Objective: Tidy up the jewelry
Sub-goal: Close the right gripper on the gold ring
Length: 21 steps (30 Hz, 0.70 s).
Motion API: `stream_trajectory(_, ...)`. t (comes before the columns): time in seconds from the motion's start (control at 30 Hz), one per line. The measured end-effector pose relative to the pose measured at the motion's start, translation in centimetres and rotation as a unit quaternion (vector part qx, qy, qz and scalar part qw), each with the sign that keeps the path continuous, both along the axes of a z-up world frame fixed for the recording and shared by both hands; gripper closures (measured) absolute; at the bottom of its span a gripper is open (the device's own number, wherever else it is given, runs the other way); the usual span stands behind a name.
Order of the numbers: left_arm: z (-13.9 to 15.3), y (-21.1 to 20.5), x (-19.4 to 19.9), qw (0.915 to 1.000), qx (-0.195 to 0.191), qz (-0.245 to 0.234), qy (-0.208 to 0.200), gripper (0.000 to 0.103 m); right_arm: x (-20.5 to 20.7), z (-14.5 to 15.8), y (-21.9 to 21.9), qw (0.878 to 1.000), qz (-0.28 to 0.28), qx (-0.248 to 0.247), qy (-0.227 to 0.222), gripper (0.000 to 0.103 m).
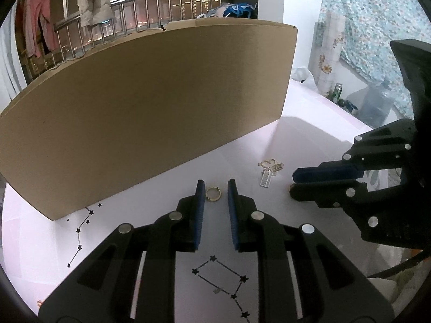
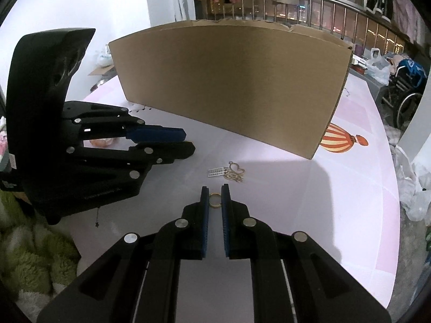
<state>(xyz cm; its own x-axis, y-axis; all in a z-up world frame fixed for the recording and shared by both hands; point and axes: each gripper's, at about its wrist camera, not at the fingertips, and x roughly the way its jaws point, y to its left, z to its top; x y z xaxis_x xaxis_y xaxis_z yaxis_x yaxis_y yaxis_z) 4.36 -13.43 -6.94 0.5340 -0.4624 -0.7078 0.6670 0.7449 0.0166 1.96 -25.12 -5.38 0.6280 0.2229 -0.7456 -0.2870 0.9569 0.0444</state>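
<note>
Two gold rings and a small tangle of gold pieces lie on the pale worktop [image 1: 309, 140], in front of a tall cardboard box [image 1: 150, 107]; nothing shows any jewelry inside the box or sorted into a place, so the organizing looks to be at an early stage.

The left hand-held gripper [image 1: 214, 188] is released: its blue pads stand apart on either side of a crown-edged gold ring [image 1: 213, 194], with a gap between ring and each pad, and the ring rests on the worktop just at the fingertips.

The right hand-held gripper [image 2: 214, 192] has its pads drawn narrow around a plain gold ring [image 2: 215, 200] that sits between the tips. The pads appear to pinch it, though whether the ring is lifted or resting on the surface cannot be told.

Just ahead of the right hand-held gripper's tips, and ahead and to the right of the left one's, lies the cluster of gold charms [image 2: 235, 173] with a small silver tag [image 2: 216, 172] touching it, untouched by either tool.

By my reading, the rings are being handled first, while the charm cluster and tag remain to be dealt with.
</note>
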Motion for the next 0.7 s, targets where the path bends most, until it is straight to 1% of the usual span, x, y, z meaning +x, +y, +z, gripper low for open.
stream_trajectory(0.17,-0.1,-0.2,-0.4,1.0000,0.003,-0.001,-0.007,0.089,0.1,-0.1,-0.3,1.000,-0.001,0.004,-0.004,0.094)
stream_trajectory(0.27,-0.1,-0.7,-1.0,0.9998,0.012,-0.006,-0.016,0.093,0.0,-0.2,-0.3,1.000,-0.003,0.007,-0.005,0.094)
stream_trajectory(0.33,-0.1,-0.9,-1.2,0.9994,0.019,-0.010,-0.025,0.093,-0.1,-0.2,-0.3,1.000,-0.003,0.009,-0.005,0.094)
stream_trajectory(0.7,0.3,-0.7,-1.2,0.9996,0.016,-0.012,-0.022,0.094,-0.3,-0.2,-0.3,1.000,-0.005,0.008,-0.007,0.095)
